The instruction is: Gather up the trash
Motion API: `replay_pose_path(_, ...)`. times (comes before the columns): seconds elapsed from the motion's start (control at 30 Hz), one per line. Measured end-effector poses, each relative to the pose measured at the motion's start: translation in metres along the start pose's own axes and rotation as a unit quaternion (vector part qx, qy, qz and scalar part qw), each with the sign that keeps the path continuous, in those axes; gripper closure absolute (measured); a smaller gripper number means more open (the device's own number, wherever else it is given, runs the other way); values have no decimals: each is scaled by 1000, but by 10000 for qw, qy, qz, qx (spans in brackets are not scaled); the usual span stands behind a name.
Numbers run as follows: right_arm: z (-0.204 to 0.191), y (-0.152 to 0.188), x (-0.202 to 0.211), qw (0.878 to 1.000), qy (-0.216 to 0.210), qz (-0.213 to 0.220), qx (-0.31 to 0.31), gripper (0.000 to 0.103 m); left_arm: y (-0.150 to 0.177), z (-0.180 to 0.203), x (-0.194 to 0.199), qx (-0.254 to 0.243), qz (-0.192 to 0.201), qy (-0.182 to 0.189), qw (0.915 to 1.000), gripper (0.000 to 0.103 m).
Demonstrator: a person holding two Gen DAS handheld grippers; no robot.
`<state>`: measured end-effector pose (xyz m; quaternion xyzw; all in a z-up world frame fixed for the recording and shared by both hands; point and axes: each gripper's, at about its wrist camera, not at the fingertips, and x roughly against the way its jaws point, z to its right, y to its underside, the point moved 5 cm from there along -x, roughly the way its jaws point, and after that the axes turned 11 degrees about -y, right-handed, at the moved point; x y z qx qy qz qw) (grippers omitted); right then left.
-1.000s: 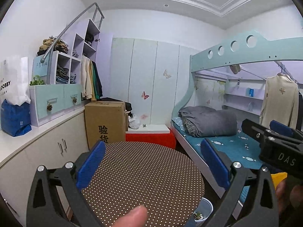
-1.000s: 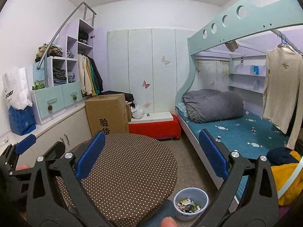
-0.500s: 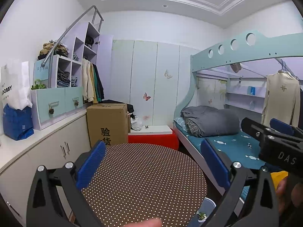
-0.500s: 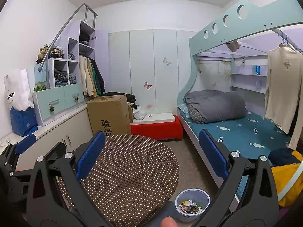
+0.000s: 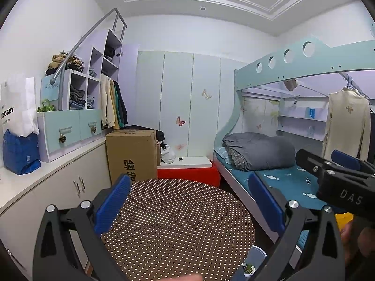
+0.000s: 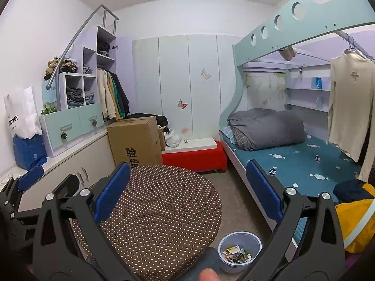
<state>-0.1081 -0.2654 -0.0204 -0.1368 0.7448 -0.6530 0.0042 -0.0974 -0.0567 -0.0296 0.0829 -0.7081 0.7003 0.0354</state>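
A small translucent trash bin (image 6: 239, 250) with several scraps of paper inside stands on the floor at the right of a round brown polka-dot table (image 6: 154, 213). In the left wrist view only its rim (image 5: 256, 255) shows past the table (image 5: 178, 224). My left gripper (image 5: 187, 206) is open and empty above the table. My right gripper (image 6: 185, 194) is open and empty above the table's right part. The right gripper shows at the right edge of the left wrist view (image 5: 337, 175). The left gripper shows at the left edge of the right wrist view (image 6: 23, 187).
A bunk bed (image 6: 293, 159) with a grey duvet (image 6: 264, 126) runs along the right. A cardboard box (image 6: 136, 140) and a red bench (image 6: 194, 157) stand behind the table. White cabinets (image 6: 70, 171) with shelves and bags line the left wall. Yellow clothing (image 6: 356, 222) lies low right.
Both views have tilted slightly upward and the grippers have risen a little. Both stay open and empty.
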Motion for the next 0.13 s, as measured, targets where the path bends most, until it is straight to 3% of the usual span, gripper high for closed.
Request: replay_pose_path(0.13, 1, 0, 0, 10000, -22, 2, -17, 6, 0, 1, 0, 3, -18, -17, 10000, 4)
